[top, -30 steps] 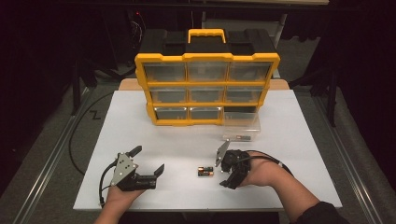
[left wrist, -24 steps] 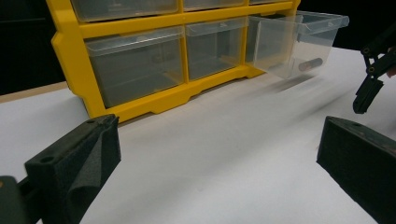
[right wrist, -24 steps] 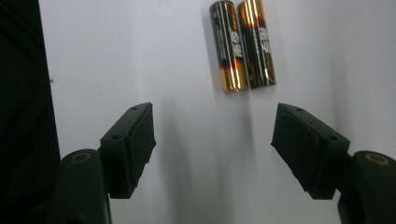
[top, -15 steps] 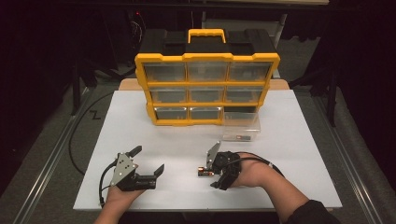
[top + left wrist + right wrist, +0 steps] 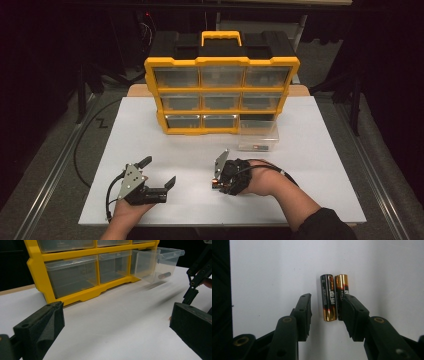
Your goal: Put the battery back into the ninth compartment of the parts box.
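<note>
Two AA batteries lie side by side on the white table (image 5: 190,150): a black and gold battery (image 5: 329,297) and a gold-topped battery (image 5: 342,283). My right gripper (image 5: 327,315) is open and low over them. Its jaws straddle the black and gold battery, and the right jaw covers the lower part of the other one. In the high view my right gripper (image 5: 216,181) sits at front centre. My left gripper (image 5: 158,171) rests open at the front left with nothing between its jaws. A clear drawer (image 5: 157,263) is pulled out of the yellow organizer (image 5: 221,95), with one battery (image 5: 164,275) inside.
The organizer stands at the back centre of the table, its other drawers pushed in. The pulled-out drawer (image 5: 257,135) juts toward the front at its lower right. Cables trail from both grippers. Dark floor and metal rails surround the table.
My right gripper has moved left and down onto the two batteries. The left gripper has stayed where it was.
</note>
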### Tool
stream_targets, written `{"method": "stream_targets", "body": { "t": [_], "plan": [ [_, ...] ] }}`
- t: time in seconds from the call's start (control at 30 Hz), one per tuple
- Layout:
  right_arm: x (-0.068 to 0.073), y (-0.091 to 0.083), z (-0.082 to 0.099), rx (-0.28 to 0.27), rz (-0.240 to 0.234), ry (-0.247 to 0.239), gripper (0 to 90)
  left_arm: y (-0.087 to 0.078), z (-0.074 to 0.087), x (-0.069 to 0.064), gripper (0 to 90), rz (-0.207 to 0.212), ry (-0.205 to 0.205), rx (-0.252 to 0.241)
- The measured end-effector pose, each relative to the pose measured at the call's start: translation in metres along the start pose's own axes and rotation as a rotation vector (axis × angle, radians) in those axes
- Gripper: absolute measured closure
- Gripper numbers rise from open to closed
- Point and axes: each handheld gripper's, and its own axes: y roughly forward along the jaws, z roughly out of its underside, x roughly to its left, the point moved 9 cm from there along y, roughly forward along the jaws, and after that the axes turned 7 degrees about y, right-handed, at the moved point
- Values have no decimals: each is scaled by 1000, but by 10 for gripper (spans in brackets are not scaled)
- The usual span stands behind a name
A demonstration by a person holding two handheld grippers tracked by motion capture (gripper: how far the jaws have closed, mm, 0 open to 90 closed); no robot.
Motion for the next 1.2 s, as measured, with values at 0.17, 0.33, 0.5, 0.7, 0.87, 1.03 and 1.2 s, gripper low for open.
{"method": "stream_targets", "body": {
  "t": [0.17, 0.33, 0.5, 0.7, 0.87, 1.03, 1.2],
  "plan": [
    [-1, 2, 1, 9, 1, -1, 655, 0, 0, 0, 1, 2, -1, 0],
    [-1, 3, 0, 7, 7, -11, 690, 0, 0, 0, 1, 2, -1, 0],
    [-1, 5, 0, 11, 10, -17, 712, 0, 0, 0, 1, 3, 0, -1],
    [0, 7, 0, 20, 12, -18, 745, 0, 0, -1, 1, 3, 0, -3],
    [1, 11, 0, 27, 10, -37, 763, 0, -1, 0, 1, 3, 0, -4],
    [1, 13, 0, 25, 12, -34, 770, 0, -1, 0, 1, 2, 0, -4],
    [1, 14, 1, 29, 17, -37, 771, 0, 0, 0, 1, 1, 2, -3]
  ]
}}
